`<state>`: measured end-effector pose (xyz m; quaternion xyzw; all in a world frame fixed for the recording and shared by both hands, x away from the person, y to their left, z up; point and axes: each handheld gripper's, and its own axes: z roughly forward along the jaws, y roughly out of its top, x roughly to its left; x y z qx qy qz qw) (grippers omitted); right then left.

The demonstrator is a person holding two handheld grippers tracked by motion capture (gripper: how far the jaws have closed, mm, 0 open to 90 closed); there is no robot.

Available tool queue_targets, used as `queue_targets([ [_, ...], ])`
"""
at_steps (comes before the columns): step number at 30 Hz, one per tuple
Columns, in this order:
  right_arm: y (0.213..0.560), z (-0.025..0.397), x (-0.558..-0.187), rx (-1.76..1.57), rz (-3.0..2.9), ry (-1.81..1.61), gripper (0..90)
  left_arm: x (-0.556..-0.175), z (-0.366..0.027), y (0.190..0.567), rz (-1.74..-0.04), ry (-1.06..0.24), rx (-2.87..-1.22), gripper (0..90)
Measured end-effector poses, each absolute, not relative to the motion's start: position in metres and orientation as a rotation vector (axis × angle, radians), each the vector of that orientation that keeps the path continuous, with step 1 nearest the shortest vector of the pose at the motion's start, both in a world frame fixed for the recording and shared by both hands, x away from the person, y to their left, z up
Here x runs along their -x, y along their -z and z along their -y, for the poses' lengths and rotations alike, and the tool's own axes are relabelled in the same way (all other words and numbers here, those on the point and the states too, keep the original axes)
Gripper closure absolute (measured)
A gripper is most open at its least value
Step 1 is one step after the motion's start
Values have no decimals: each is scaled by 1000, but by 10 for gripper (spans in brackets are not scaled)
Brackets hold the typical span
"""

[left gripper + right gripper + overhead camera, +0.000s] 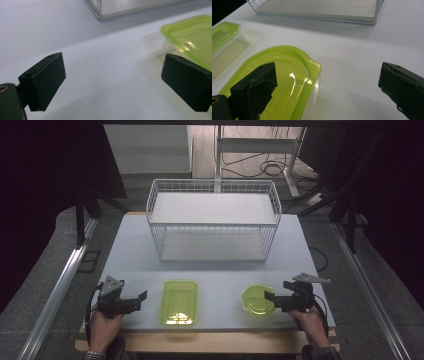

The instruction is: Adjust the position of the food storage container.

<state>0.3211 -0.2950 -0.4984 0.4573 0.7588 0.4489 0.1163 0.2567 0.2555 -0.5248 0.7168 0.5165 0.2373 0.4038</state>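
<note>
A rectangular lime-green container (pixel 180 302) lies at the front middle of the white table (pixel 220 270), and a round lime-green container (pixel 256 300) lies to its right. My left gripper (pixel 140 301) rests left of the rectangular one, jaws open and empty. In the left gripper view the left gripper (pixel 112 82) has bare table between its jaws, with the rectangular container (pixel 192 37) past the right jaw. My right gripper (pixel 272 301) is open at the round container's right edge. In the right gripper view the right gripper (pixel 327 87) has one jaw over the round container (pixel 289 60).
A white wire basket (pixel 214 220) with a flat white panel inside stands at the back middle of the table; its corner (pixel 125 6) and front edge (pixel 324 10) show in the gripper views. The rectangular container (pixel 222 35) lies farther off. Cables lie on the floor behind.
</note>
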Motion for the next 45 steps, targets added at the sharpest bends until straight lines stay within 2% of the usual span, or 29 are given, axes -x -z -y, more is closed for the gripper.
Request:
queue_targets([
  [22, 491, 290, -320, -1331, -2249, -1206, 16, -255, -241, 528, -1216, -533, -1932, 54],
  [23, 488, 289, -319, -1324, -2245, -1191, 55, -255, -241, 528, -1215, -530, -1933, 53],
  [24, 488, 289, -319, -1324, -2245, -1191, 55, -255, -241, 528, -1215, -530, -1933, 53],
  [37, 467, 263, -303, -1159, -2337, -1157, 561, -256, -241, 529, -1209, -548, -1950, 41],
  [45, 460, 249, -295, -1070, -2396, -1160, 831, -256, -240, 530, -1206, -546, -1958, 41],
])
